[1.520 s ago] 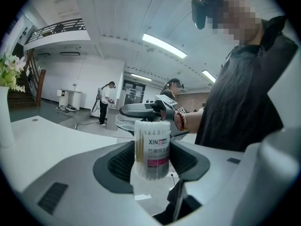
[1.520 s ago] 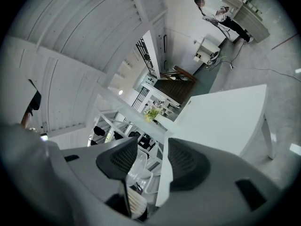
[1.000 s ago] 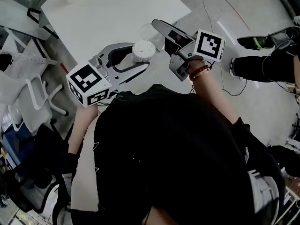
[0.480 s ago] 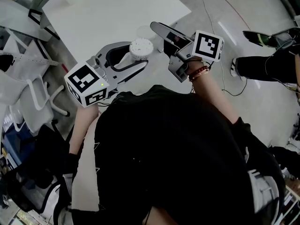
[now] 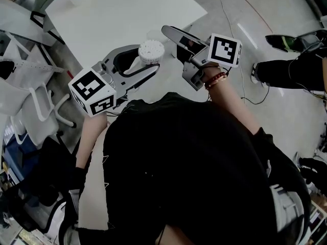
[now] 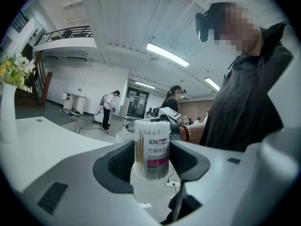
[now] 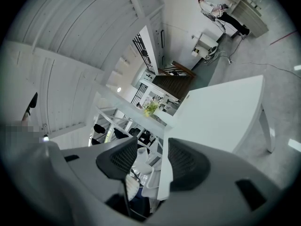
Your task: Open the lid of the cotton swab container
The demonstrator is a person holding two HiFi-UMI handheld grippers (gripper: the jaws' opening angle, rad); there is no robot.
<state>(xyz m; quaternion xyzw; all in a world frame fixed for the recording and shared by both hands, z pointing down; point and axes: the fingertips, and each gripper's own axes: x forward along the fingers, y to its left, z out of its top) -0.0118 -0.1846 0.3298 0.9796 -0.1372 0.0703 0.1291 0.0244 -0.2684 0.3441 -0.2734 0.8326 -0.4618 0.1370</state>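
Note:
My left gripper (image 5: 150, 59) is shut on the cotton swab container (image 5: 151, 51), a clear round tub packed with white-tipped swabs. In the left gripper view the container (image 6: 151, 149) stands upright between the dark pads (image 6: 117, 161), its pink label facing me. My right gripper (image 5: 167, 35) hovers just to the right of it and slightly farther away. A faint clear lid (image 5: 154, 34) shows at its tips, apart from the container. In the right gripper view the gripper (image 7: 150, 164) has its pads standing apart, and the clear lid is hard to make out there.
A white table (image 5: 127, 9) lies beyond both grippers. White chairs (image 5: 36, 96) crowd the left side. A vase of flowers (image 6: 7, 112) stands on the table. Another person's legs and shoe (image 5: 286, 68) and cables are on the floor at right.
Both grippers have drifted slightly left and up, the container going with the left one. The jaws look unchanged.

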